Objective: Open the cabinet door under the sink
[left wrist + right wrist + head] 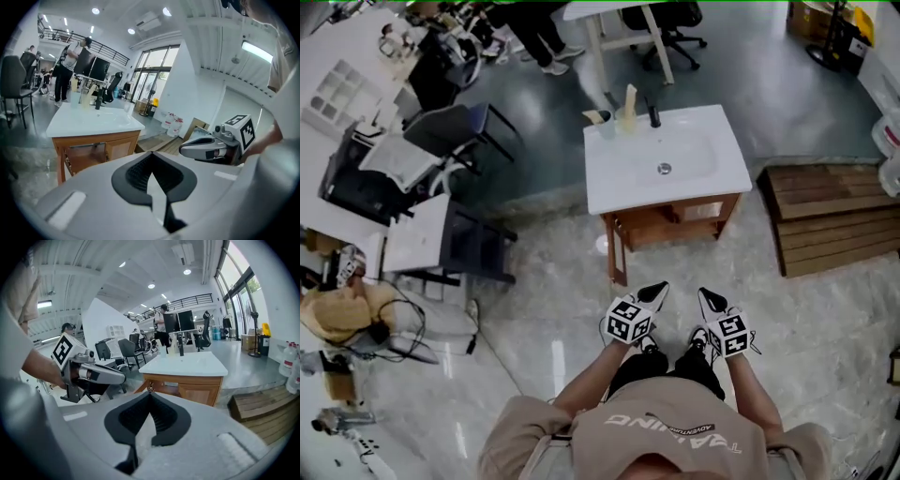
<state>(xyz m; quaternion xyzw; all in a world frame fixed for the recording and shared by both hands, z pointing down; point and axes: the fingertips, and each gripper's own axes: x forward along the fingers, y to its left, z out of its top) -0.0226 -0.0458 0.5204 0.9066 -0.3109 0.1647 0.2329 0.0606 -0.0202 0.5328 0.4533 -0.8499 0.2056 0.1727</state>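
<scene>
Wood of a warm brown, a raised frame round a flat panel: cabinet door (118, 149) on the right half of the front, under the white sink (609, 178). Looks flush with the frame there, not swung out. Left half of the front darker and recessed, with a pale bar across its top; impossible to tell whether open on that side. Stands on the pale, glossy floor (534, 328), well ahead of both claws.

Left gripper (152, 177): black ribbed pads closed tip to tip, nothing between them. Right gripper (149, 420): the same, pads met, nothing gripped. Both side by side just in front of the person (675, 441), pointing toward the door and well apart from it.
</scene>
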